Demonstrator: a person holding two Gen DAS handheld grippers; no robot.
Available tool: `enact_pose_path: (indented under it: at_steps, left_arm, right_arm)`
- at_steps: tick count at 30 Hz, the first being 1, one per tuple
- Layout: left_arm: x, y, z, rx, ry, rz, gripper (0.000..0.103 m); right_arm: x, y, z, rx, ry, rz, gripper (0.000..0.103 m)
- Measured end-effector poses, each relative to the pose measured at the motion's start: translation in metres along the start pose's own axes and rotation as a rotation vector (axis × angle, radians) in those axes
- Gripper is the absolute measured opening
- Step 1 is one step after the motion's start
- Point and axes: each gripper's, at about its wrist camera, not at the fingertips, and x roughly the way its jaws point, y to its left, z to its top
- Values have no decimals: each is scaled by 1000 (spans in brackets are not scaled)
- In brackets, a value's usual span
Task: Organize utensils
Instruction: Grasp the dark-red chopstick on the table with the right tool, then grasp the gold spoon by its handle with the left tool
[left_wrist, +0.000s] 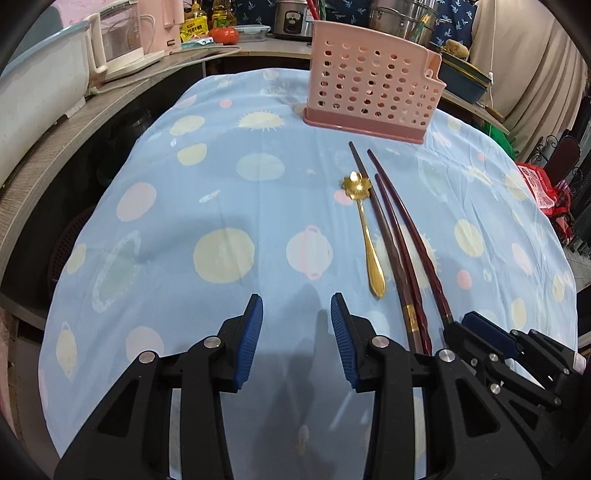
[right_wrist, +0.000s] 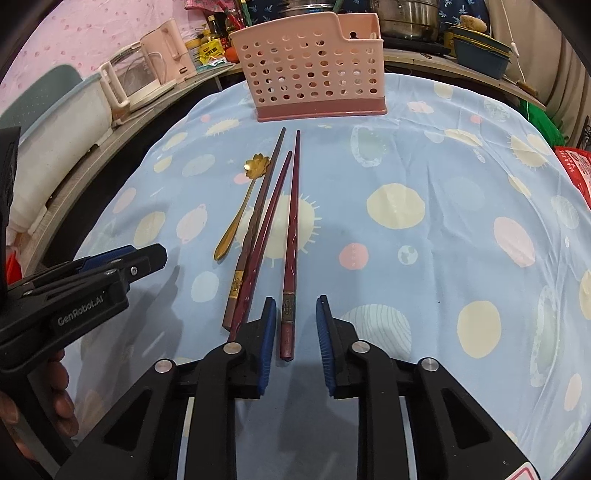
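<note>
Landmark: the pink perforated plastic utensil caddy (right_wrist: 309, 66), standing upright on its darker pink base at the far side of the pale blue planet-print tablecloth (right_wrist: 424, 258).

Utensils, all flat on the cloth, on your side of the caddy:
- Three dark red-brown wooden chopsticks (right_wrist: 258, 236), thin tips toward the caddy base but apart from it, thick ends toward you. The two on the left lie close together and appear to touch along their lower lengths; the rightmost one (right_wrist: 291, 243) lies slightly apart, with a brass-coloured band near its thick end.
- One gold metal spoon with a flower-shaped bowl (right_wrist: 236, 210), just left of the chopsticks, bowl toward the caddy, handle toward you. Bowl sits right against the leftmost chopstick; contact cannot be confirmed.

Your right gripper (right_wrist: 295, 325): blue-padded fingers partly spread, nothing held. The thick end of the rightmost chopstick lies between the two pads, nearer the left pad, with no visible contact. In the left wrist view this gripper (left_wrist: 458, 326) is low at the chopsticks' near ends.

Your left gripper (left_wrist: 296, 325): jaws wide apart, empty, over bare cloth to the left of the spoon handle, well short of the caddy. Seen from the right wrist (right_wrist: 147, 254), it is beside the spoon's handle end.
</note>
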Motion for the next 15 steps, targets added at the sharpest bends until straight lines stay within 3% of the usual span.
enact_pose_path:
  at_steps: [7,15]
  left_arm:
    - [1,-5,-5,10,10,-21,36]
    - [3,-10,-3,9,17,-32,37]
  right_arm:
    - [3,-1,0,-4,0,-8,7]
    - [0,-8,-2,13,-9,-15,7]
